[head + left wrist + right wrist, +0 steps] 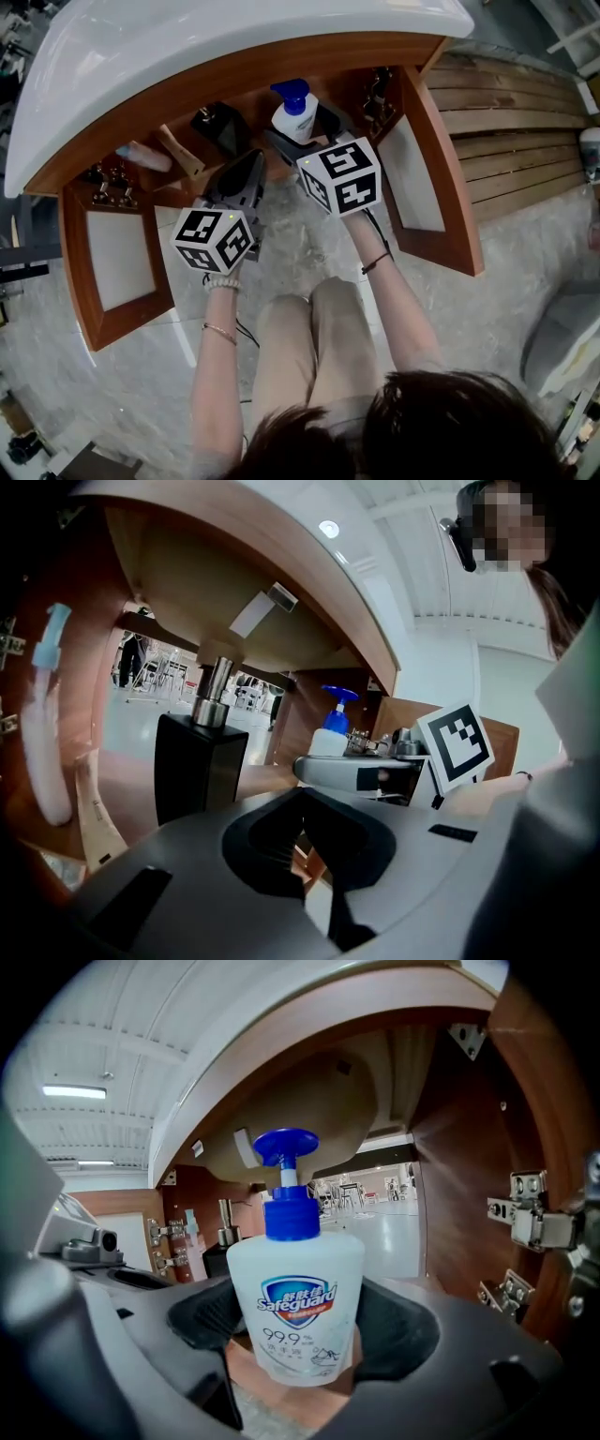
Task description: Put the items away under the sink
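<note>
A white soap pump bottle (295,1307) with a blue pump stands upright between the jaws of my right gripper (298,1335), which is shut on it. In the head view the bottle (295,114) is inside the open cabinet under the sink, right of middle, held by the right gripper (298,141). My left gripper (251,164) hovers at the cabinet mouth with its jaws together and nothing in them (305,832). Ahead of it a black dispenser (200,766) with a metal pump stands on the cabinet floor. A pink tube (45,733) leans at the far left.
Both cabinet doors stand open, the left door (117,267) and the right door (422,178). The white basin (234,37) overhangs the cabinet. Metal hinges (534,1218) stick out of the right wall. A wooden-handled brush (183,150) lies beside the tube. The person's knees (314,328) are close in front.
</note>
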The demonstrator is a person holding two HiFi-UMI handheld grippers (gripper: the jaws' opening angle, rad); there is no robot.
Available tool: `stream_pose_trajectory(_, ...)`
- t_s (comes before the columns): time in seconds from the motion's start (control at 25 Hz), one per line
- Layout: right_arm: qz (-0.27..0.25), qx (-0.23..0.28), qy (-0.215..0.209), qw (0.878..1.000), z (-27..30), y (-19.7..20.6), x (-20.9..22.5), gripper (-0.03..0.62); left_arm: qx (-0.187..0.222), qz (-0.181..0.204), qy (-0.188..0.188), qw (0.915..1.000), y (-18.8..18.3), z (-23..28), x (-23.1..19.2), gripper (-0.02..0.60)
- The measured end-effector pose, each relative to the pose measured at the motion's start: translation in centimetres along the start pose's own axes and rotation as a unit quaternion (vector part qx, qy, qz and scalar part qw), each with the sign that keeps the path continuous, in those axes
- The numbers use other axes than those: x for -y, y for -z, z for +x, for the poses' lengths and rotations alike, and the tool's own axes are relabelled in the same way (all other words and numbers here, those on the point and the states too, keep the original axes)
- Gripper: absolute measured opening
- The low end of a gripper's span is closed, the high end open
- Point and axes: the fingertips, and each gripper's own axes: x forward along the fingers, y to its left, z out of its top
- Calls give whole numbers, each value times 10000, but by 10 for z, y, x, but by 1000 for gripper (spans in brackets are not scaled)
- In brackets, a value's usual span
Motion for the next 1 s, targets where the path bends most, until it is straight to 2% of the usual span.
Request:
stream_pose_trajectory(0.36, -282, -18, 157, 9995, 25, 13, 13, 367, 41, 57, -74, 9999, 11, 14, -16, 3)
stream_pose_trajectory(1.0, -299, 165, 370, 9987, 39, 23, 26, 367, 98, 87, -127, 9998, 17, 27, -24, 3)
